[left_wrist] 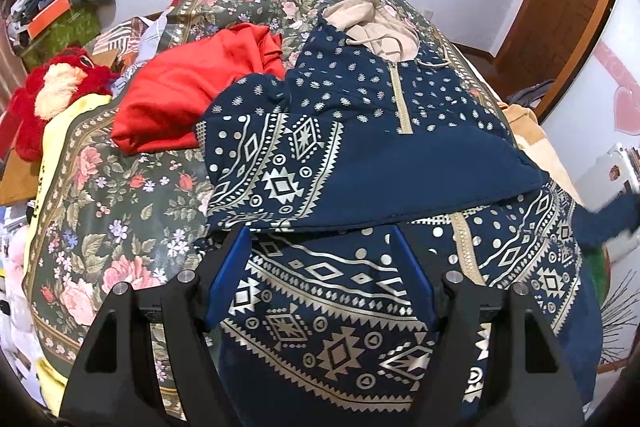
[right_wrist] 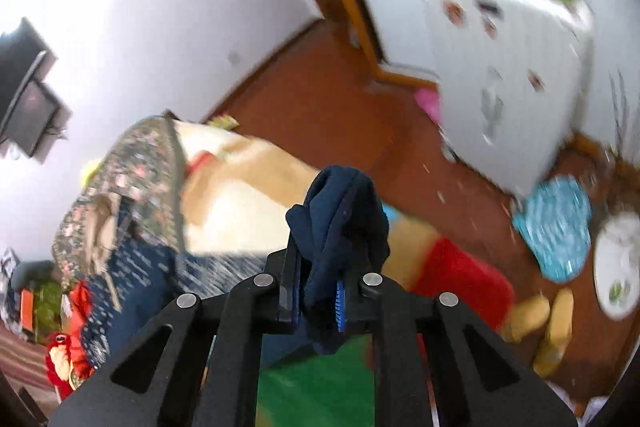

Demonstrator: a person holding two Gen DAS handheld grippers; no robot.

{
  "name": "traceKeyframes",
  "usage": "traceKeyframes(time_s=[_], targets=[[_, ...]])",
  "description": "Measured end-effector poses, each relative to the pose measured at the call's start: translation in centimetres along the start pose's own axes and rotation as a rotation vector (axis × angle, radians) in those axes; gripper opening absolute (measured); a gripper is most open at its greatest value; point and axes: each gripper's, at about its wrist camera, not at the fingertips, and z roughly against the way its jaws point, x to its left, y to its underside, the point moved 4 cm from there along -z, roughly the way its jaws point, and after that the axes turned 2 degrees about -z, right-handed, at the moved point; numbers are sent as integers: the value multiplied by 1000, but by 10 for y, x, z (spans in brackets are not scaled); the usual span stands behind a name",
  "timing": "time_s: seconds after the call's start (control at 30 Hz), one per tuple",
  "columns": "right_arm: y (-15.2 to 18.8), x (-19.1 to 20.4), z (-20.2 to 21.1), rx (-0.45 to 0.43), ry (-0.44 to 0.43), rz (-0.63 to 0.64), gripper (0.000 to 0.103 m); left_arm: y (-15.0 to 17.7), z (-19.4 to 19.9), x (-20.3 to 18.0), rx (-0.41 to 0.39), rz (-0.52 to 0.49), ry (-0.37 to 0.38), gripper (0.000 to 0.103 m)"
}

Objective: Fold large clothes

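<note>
floral bedspread (left_wrist: pixel 120 195) covers the bed, with a red garment (left_wrist: pixel 192 95) bunched toward the far side and a red plush toy (left_wrist: pixel 48 99) at the left edge. spread across the middle lies the navy patterned hoodie (left_wrist: pixel 360 155), its beige hood (left_wrist: pixel 372 27) toward the wall. left gripper (left_wrist: pixel 320 267) hovers over the hoodie's hem, jaws spread and gripping nothing. right gripper (right_wrist: pixel 320 267) has its jaws pinching a bunch of the navy fabric (right_wrist: pixel 344 211), lifted off the bed; that view is blurred.

You are working in a home bedroom: a bed (left_wrist: pixel 100 195) wearing a floral cover, a plush toy (left_wrist: pixel 48 99) lying beside it, a wooden door (left_wrist: pixel 572 3) standing behind.
</note>
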Motion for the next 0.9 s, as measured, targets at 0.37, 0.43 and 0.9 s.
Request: traceKeyframes(time_s=[0.37,0.43,0.9], targets=[[-37,188,30,-145,-294,314,11,2,8,31,-20,64,-17,71],[-23,217,28,-124,-350,362,11,2,9,38,-22,79,-22,71],[177,359,-65,312,-474,740,11,12,18,77,-37,147,-63,71]])
